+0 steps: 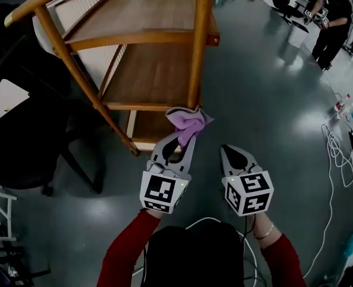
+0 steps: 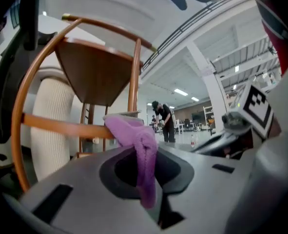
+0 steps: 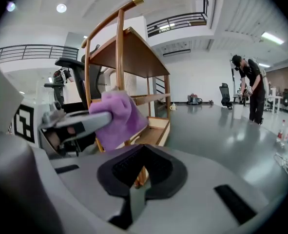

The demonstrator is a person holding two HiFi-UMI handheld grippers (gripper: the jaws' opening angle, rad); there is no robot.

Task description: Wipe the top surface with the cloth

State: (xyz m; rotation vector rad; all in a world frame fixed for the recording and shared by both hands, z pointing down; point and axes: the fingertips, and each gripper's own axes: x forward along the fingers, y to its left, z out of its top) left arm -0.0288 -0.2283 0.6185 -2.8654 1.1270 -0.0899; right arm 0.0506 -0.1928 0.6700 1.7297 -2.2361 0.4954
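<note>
A purple cloth (image 1: 188, 121) is bunched in my left gripper (image 1: 182, 141), which is shut on it just in front of the wooden shelf unit's front post (image 1: 195, 70). The unit's top surface (image 1: 146, 5) lies further up and to the left, bare wood under a curved rail. In the left gripper view the cloth (image 2: 140, 147) hangs down between the jaws. My right gripper (image 1: 230, 151) is beside the left one over the floor, shut with nothing in it. From the right gripper view, the cloth (image 3: 115, 118) shows at the left gripper's (image 3: 92, 118) tip, beside the shelf unit (image 3: 134, 52).
Two lower shelves (image 1: 152, 76) sit under the top. A black office chair (image 1: 21, 142) stands left of the unit. Cables (image 1: 332, 154) and bottles (image 1: 343, 106) lie on the grey floor at right. A person (image 1: 334, 17) stands far off at upper right.
</note>
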